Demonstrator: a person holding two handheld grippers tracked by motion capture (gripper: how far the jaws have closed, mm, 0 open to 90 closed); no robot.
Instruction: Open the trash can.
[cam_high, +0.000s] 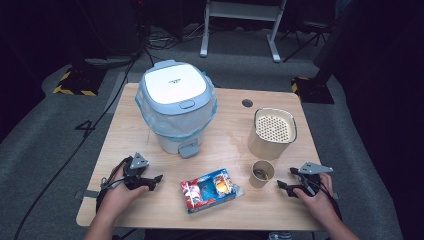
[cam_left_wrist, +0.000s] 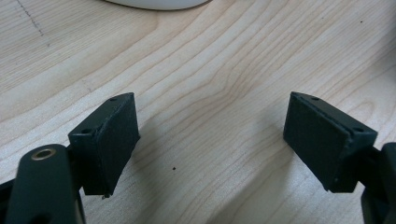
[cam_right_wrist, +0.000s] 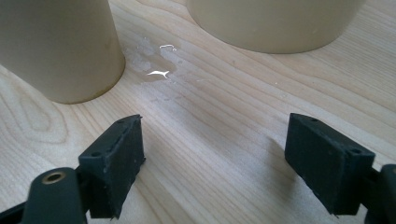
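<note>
High view: both grippers, left gripper (cam_high: 150, 181) and right gripper (cam_high: 286, 180), rest released (fingers spread) on the table (cam_high: 125, 130).

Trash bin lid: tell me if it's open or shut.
Shut. The white lid lies flat on the trash bin, over the blue liner at its rim.

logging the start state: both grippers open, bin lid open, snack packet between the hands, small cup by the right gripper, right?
One thing is off: the bin lid is closed, flat on the bin in the high view. The rest holds: left gripper and right gripper open, snack packet between the hands, small cup by the right gripper.
</note>
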